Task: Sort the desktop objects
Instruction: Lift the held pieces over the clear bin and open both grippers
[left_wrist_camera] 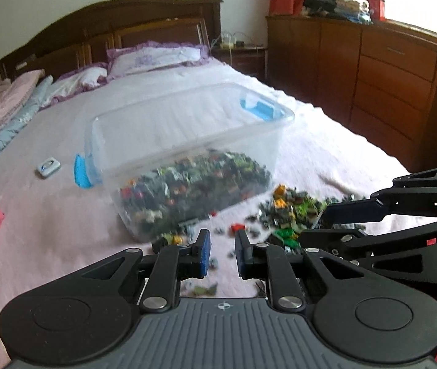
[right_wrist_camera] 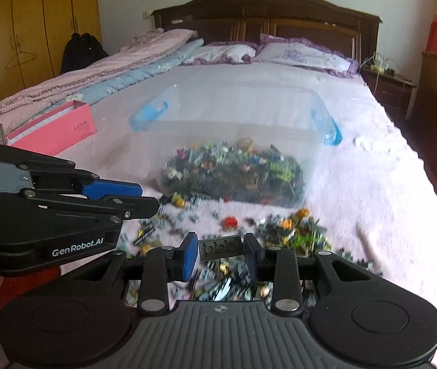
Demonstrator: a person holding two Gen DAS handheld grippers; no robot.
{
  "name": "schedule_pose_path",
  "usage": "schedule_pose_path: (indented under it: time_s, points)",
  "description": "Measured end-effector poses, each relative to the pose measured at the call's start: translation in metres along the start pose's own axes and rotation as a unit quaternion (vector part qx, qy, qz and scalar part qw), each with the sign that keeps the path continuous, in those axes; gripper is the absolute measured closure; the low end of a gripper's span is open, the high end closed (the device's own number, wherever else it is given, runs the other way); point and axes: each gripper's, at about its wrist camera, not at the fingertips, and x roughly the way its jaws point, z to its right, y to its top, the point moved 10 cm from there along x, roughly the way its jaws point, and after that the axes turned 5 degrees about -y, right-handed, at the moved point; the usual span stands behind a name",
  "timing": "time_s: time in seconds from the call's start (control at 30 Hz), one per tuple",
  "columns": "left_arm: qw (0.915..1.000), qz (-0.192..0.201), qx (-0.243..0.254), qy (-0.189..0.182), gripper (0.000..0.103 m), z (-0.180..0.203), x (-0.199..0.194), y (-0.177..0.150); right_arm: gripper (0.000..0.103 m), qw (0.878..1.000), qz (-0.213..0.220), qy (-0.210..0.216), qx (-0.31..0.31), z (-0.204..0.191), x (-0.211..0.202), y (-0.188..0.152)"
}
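One dark brick (right_wrist_camera: pixel 220 247) sits clamped between the right gripper (right_wrist_camera: pixel 220 252) jaws, likely bound for the bin (right_wrist_camera: pixel 234 141) ahead; left gripper (left_wrist_camera: pixel 222 253) jaws narrowly parted, empty, above loose bricks (left_wrist_camera: pixel 292 212).

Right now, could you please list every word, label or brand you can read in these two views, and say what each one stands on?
"GenRobot.AI": white lettering on the side of the black left hand-held gripper, seen in the right wrist view.
Short dark print on the pink box, possibly "LOVE": too small and blurred to be sure; smaller lines under it unreadable.
Small round emblem on each gripper's grey ribbed base: a sign, no letters.
The dark brick in the right hand-held gripper shows no readable lettering.
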Motion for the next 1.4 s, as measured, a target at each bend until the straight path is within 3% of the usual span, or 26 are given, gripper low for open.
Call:
schedule_pose_path:
  time_s: [0.73, 1.4]
  points:
    - [0.9982, 0.047, -0.007, 0.037, 0.084, -0.044, 0.015, 0.066, 0.068, 0.998, 0.050, -0.017, -0.023, 0.012, 0.030, 0.085]
    - [0.9975, 0.039, -0.009, 0.058, 0.084, -0.077, 0.040, 0.086, 0.068, 0.997, 0.064, -0.020, -0.050, 0.012, 0.073, 0.137]
